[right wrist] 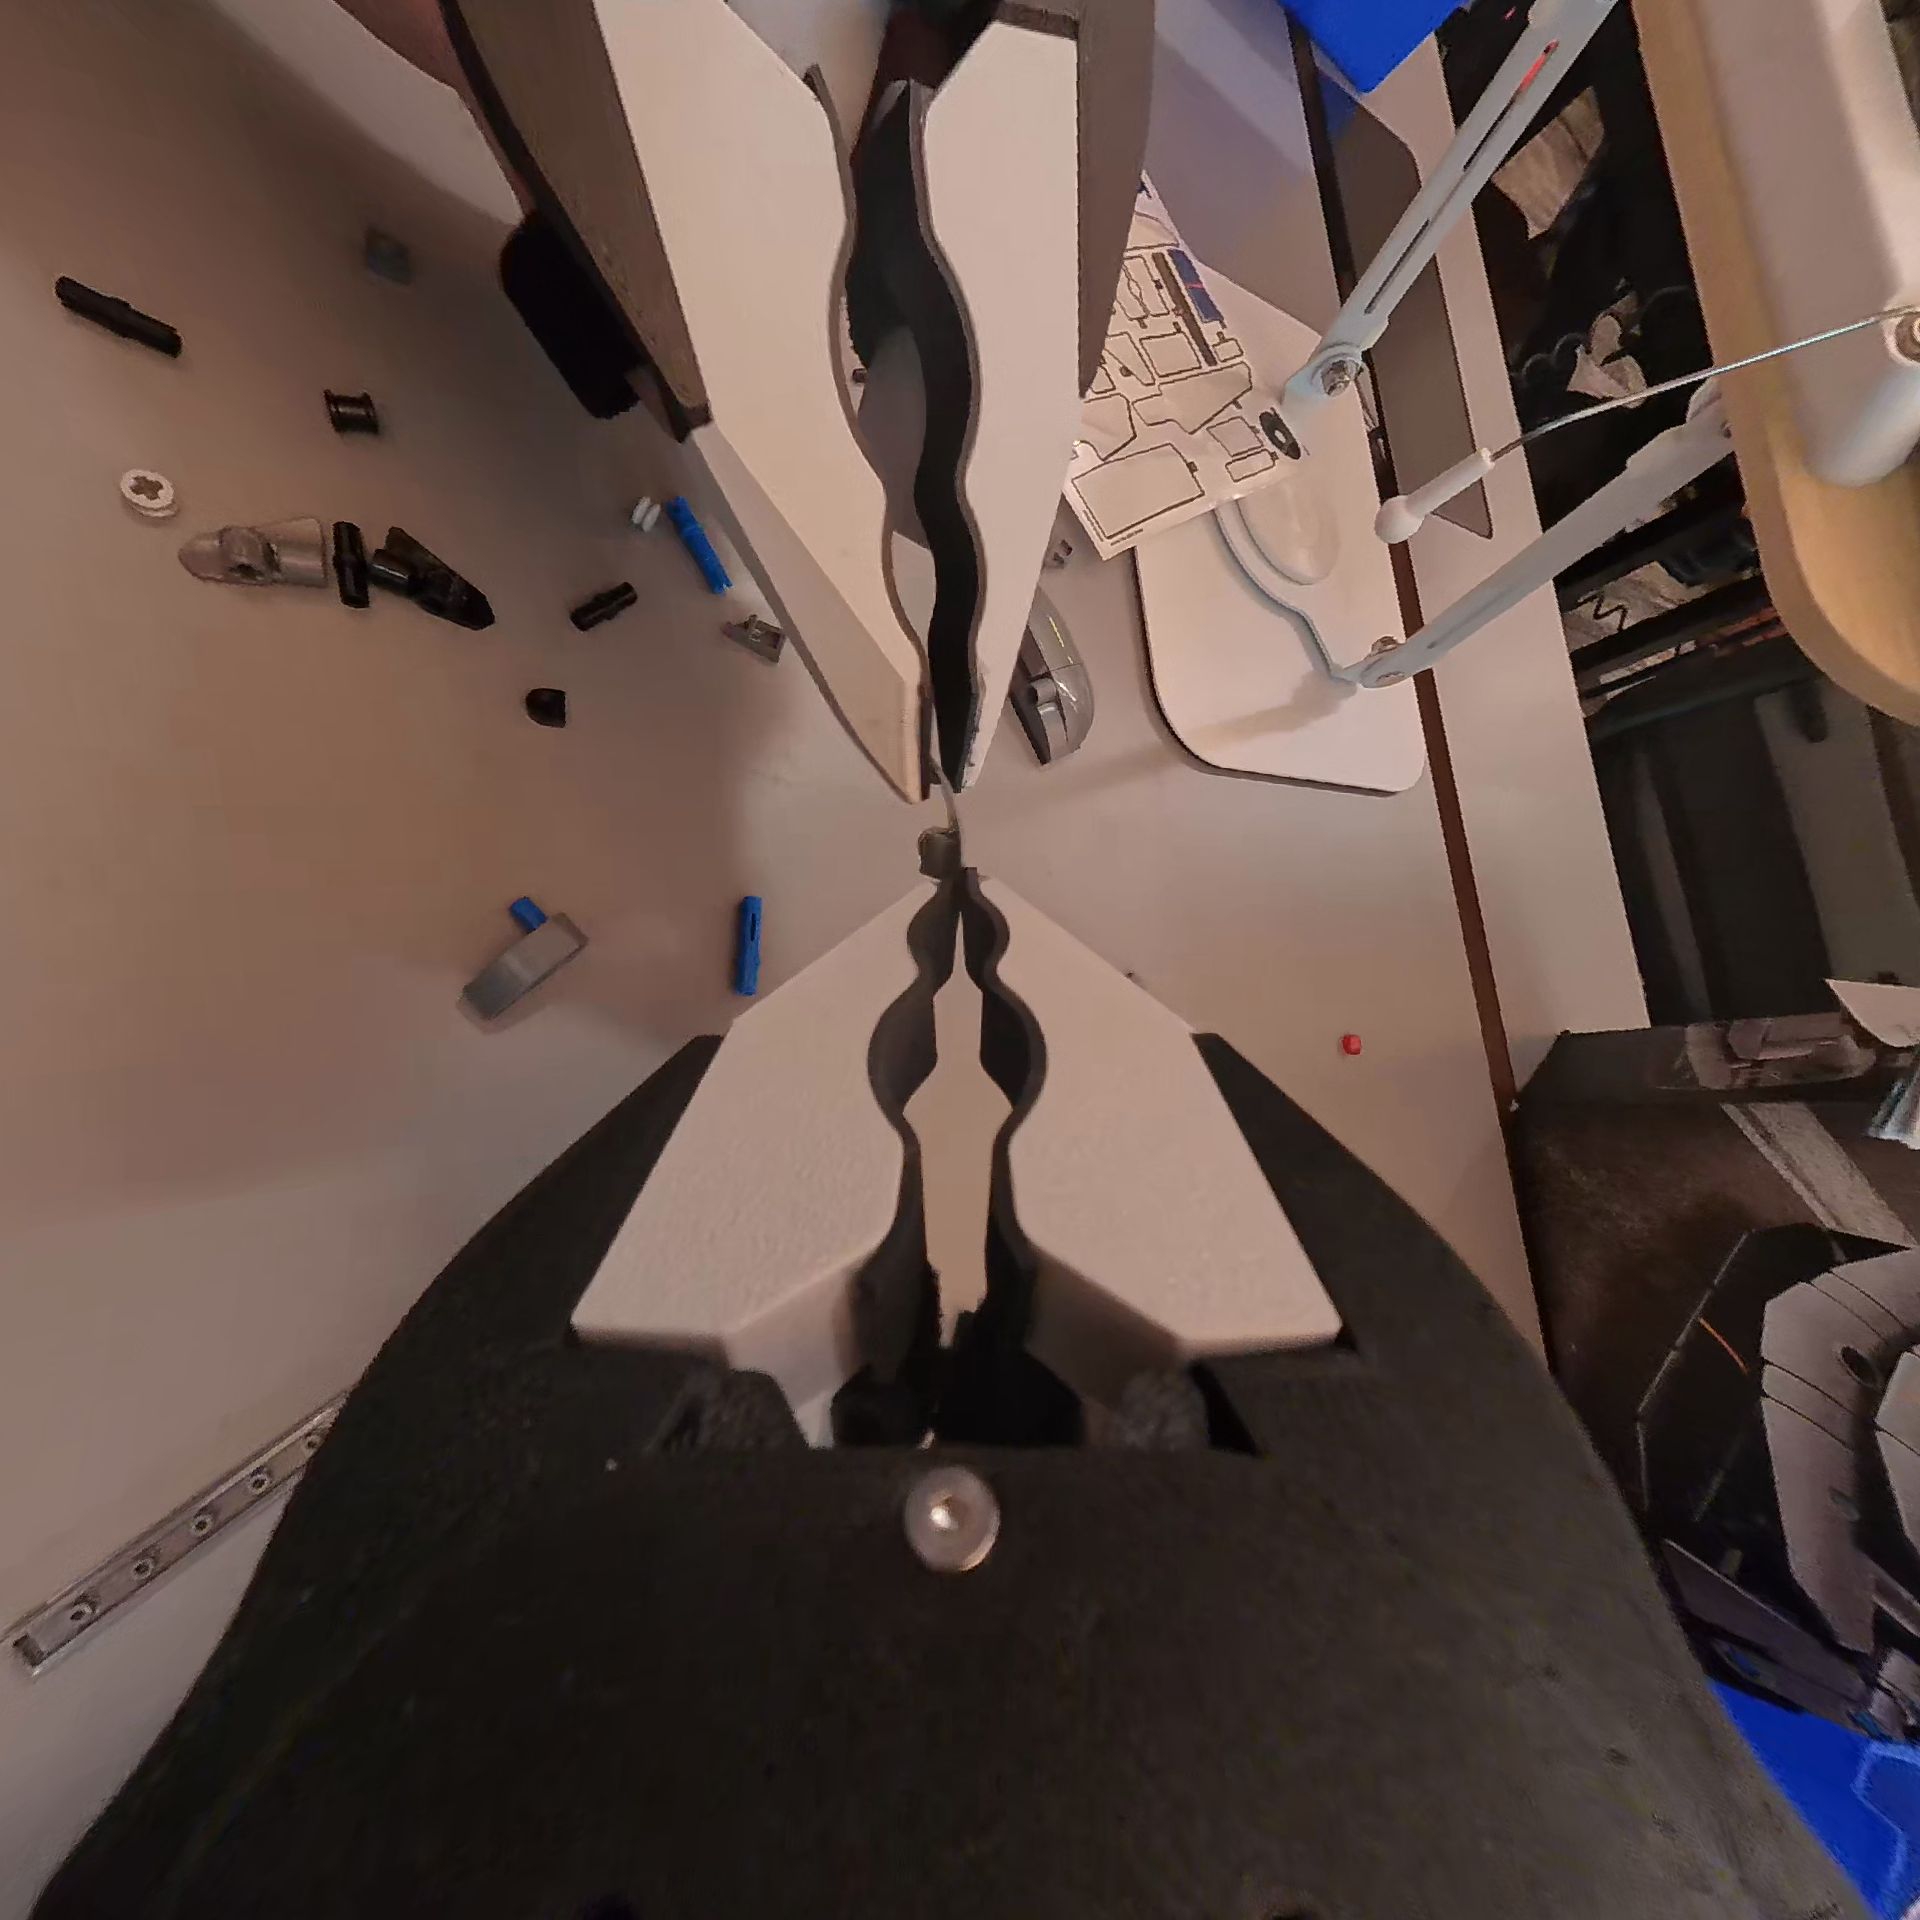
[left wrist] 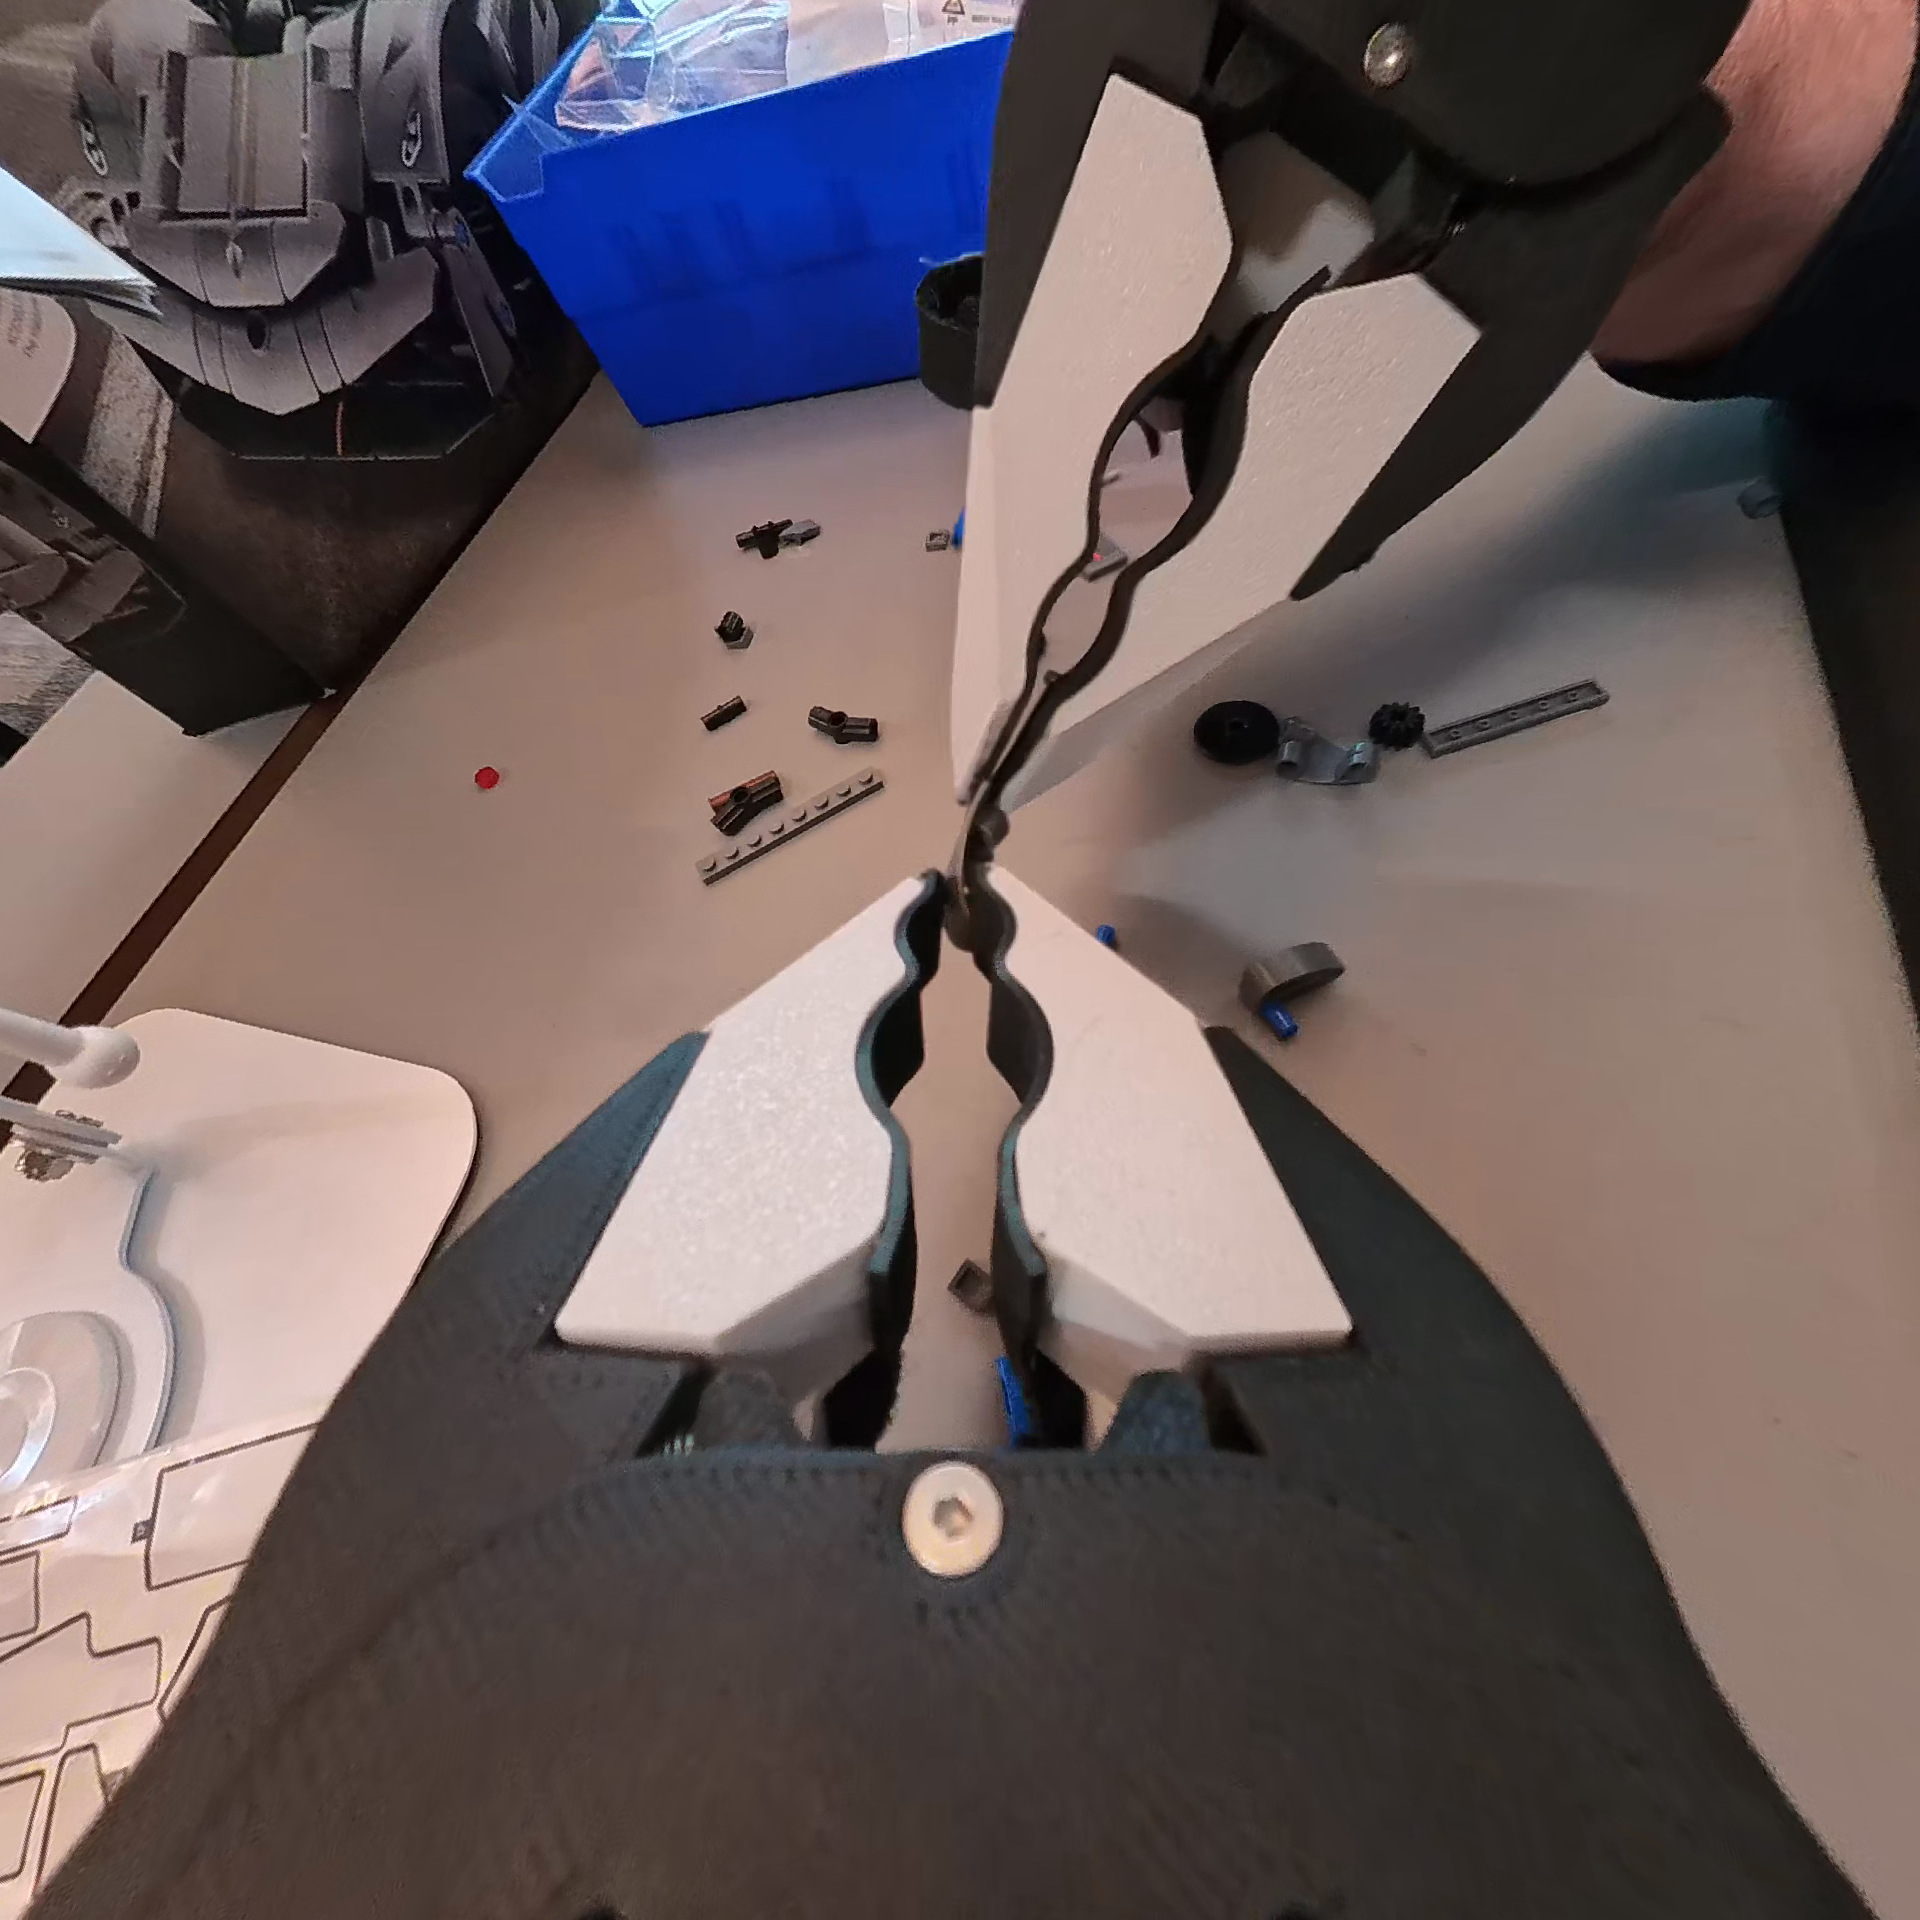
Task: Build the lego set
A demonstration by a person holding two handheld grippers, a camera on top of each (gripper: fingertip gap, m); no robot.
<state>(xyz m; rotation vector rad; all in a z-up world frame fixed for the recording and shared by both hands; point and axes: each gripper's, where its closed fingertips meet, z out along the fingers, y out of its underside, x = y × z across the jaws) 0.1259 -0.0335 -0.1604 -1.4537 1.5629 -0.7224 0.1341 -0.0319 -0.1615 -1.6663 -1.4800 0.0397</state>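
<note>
Claws (left wrist: pixel 961 899) tip-to-tip (above table (left wrist: pixel 1455 1195)).

Left gripper (left wrist: pixel 961 902): black printed body showing a woven layer texture, one silver hex-socket screw (left wrist: pixel 951 1521) sitting at 6 o'clock on its centreline. Two white wedge-shaped fingers (left wrist: pixel 790 1132) tapering toward 12 o'clock, each carrying a dark wavy-edged pad along its inner face.

Right gripper (right wrist: pixel 951 883): matching build, black shell, white wedges, scalloped dark pads, silver screw (right wrist: pixel 951 1521) at 6 o'clock.

A dark sleeve (left wrist: pixel 1860 260) is showing at 2 o'clock in the left wrist view.
</note>
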